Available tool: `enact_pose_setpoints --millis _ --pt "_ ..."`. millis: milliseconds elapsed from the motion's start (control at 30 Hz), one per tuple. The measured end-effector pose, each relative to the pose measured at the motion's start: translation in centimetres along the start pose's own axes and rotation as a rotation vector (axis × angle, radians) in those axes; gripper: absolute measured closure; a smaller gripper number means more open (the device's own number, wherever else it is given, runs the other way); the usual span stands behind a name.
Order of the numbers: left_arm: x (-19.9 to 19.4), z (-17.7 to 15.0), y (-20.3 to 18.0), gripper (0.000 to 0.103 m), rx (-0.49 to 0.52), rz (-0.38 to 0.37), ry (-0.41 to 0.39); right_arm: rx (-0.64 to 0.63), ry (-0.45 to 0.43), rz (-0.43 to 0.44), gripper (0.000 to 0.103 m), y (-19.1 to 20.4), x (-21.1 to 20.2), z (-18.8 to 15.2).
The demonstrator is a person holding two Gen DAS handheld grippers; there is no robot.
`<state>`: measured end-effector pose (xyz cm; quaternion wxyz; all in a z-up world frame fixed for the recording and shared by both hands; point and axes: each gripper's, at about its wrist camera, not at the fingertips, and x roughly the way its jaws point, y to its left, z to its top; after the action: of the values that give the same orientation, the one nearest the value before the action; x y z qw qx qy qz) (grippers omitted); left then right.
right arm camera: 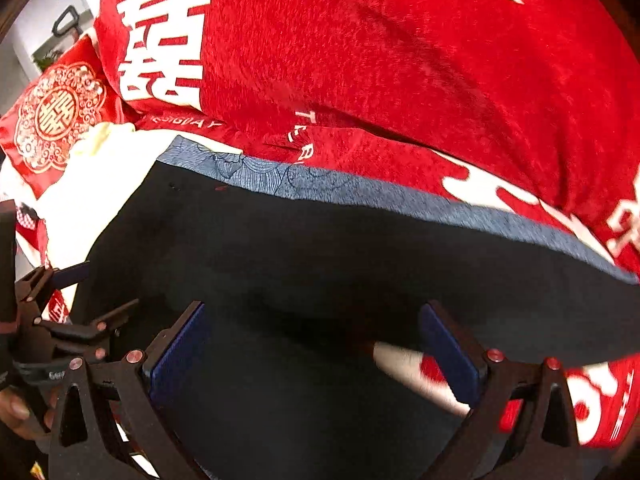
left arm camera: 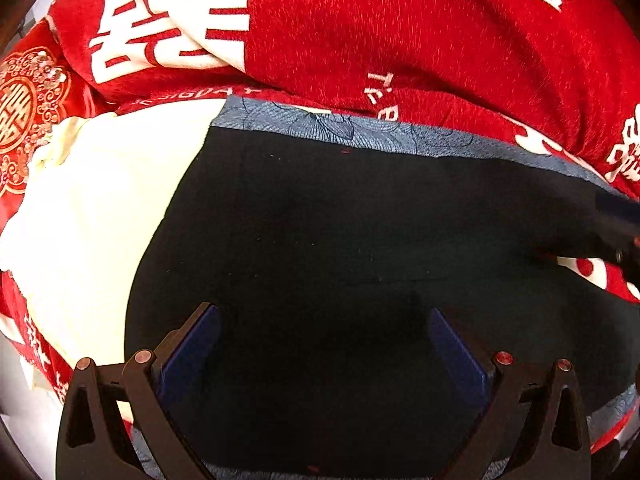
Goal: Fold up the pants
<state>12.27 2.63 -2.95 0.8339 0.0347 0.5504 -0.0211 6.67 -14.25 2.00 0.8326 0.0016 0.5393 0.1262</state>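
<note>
Black pants (left arm camera: 340, 240) lay spread flat on a bed, over a blue patterned sheet (left arm camera: 320, 124) whose edge showed as a strip along their far side. Behind the sheet rose a heap of red blanket (left arm camera: 400, 32) printed with large white characters. To the left of the pants sat a cream cloth (left arm camera: 100, 208), and beyond it a red cushion (left arm camera: 28, 112) with a gold round emblem. The left gripper (left arm camera: 324, 352) hovered low over the near part of the pants, its fingers (left arm camera: 192, 344) spread wide with only dark fabric showing between the blue pads; whether they touched the cloth could not be told. The right gripper (right arm camera: 314, 352) hung over the pants further right, its fingers (right arm camera: 180, 348) likewise spread wide and holding nothing. Between them, near the right finger, a patch of the red and white blanket showed at the pants' near edge. In the right wrist view the left gripper appeared at the far left, with part of a hand (right arm camera: 16, 408) beneath it.
</note>
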Motion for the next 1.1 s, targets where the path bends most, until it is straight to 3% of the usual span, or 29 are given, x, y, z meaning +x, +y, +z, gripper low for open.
enact_pose_setpoints --millis 133,267,400,700,1100 --pt "1.1 0.2 0.1 0.000 -0.003 0.000 0.021 -0.103 0.021 -0.003 0.000 1.0 2.0 1.6" --pt "1.4 0.4 0.1 0.000 0.007 -0.004 0.028 -0.189 0.089 0.069 0.000 2.0 3.9 2.2" --pt "1.7 0.5 0.2 0.000 0.004 -0.016 0.025 -0.318 0.104 0.095 0.000 3.0 5.4 3.2" --pt "2.3 1.1 0.0 0.000 -0.011 -0.039 0.025 -0.393 0.100 0.199 0.000 3.2 7.0 6.3" --pt "2.8 1.6 0.1 0.000 -0.016 -0.064 0.041 -0.435 0.215 0.272 0.000 2.7 14.5 10.3"
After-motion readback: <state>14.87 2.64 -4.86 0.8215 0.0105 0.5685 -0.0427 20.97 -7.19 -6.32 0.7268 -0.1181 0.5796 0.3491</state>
